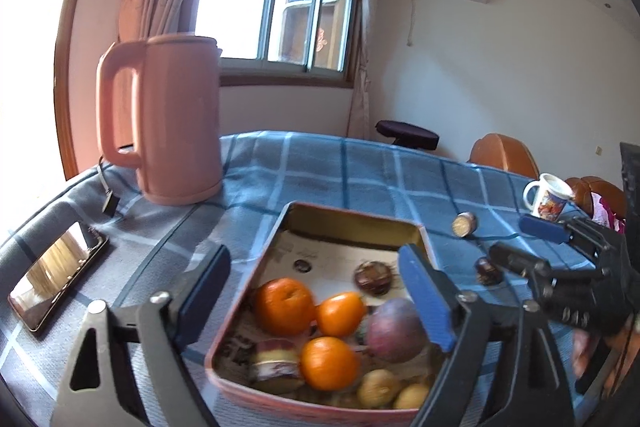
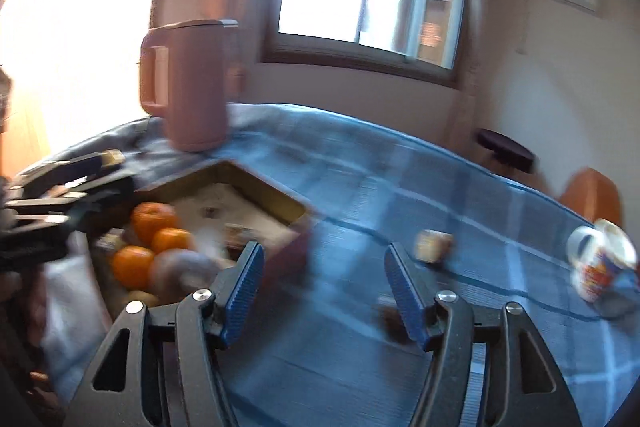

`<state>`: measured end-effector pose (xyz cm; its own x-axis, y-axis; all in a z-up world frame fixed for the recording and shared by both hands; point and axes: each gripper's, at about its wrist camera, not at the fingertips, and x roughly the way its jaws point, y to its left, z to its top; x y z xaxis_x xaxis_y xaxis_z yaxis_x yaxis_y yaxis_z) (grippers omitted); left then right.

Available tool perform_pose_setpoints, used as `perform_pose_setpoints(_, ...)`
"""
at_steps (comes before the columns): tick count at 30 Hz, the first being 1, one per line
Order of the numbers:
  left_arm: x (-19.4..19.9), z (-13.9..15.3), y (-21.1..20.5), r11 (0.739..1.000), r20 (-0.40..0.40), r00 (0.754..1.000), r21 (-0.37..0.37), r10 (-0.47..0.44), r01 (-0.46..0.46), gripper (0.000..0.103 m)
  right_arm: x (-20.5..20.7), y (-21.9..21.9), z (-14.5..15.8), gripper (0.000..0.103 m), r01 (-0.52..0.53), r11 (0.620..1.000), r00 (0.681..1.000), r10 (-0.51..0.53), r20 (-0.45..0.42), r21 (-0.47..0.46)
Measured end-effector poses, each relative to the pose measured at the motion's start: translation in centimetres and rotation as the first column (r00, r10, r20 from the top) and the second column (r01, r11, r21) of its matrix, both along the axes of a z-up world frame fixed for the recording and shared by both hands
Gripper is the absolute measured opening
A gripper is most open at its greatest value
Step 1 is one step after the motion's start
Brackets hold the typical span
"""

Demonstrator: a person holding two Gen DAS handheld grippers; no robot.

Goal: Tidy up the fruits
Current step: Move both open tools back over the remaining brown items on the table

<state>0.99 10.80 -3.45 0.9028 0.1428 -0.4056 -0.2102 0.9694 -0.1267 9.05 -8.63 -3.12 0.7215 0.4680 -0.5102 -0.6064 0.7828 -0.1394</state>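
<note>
A rectangular tin tray on the blue checked cloth holds three oranges, a purple fruit, a cut apple piece, small yellow fruits and a dark round fruit. My left gripper is open and empty, its fingers on either side of the tray. My right gripper is open and empty above the cloth, right of the tray. It also shows in the left wrist view. A small dark fruit and a small tan round piece lie on the cloth. The right wrist view is blurred.
A pink kettle stands behind the tray at the left. A phone lies at the far left. A printed mug stands at the right edge, also in the right wrist view. Chairs stand beyond the table.
</note>
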Motion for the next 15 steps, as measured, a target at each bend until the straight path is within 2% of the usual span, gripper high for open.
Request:
perform_pose_setpoints(3,0.4,0.5,-1.7,0.999,0.01,0.999,0.014,-0.036,0.036,0.092,2.4,-3.5,0.0,0.066,0.108,0.994,0.994,-0.108,-0.034,-0.003)
perform_pose_setpoints(7,1.6,1.0,-4.2,0.995,0.006,0.996,0.035,-0.091,0.091,0.097,4.9,-5.4,-1.0,0.066,0.163,0.986,0.982,-0.164,-0.095,-0.022)
perform_pose_setpoints(11,2.9,1.0,-5.7,0.991,-0.016,0.992,0.042,-0.127,0.128,0.097,6.3,-5.2,-2.3,0.066,0.107,0.994,0.975,-0.107,-0.194,-0.008)
perform_pose_setpoints(15,4.0,1.1,-6.5,0.989,-0.031,0.99,0.043,-0.138,0.139,0.097,6.8,-3.1,-3.5,0.066,0.063,0.997,0.97,-0.07,-0.234,-0.037)
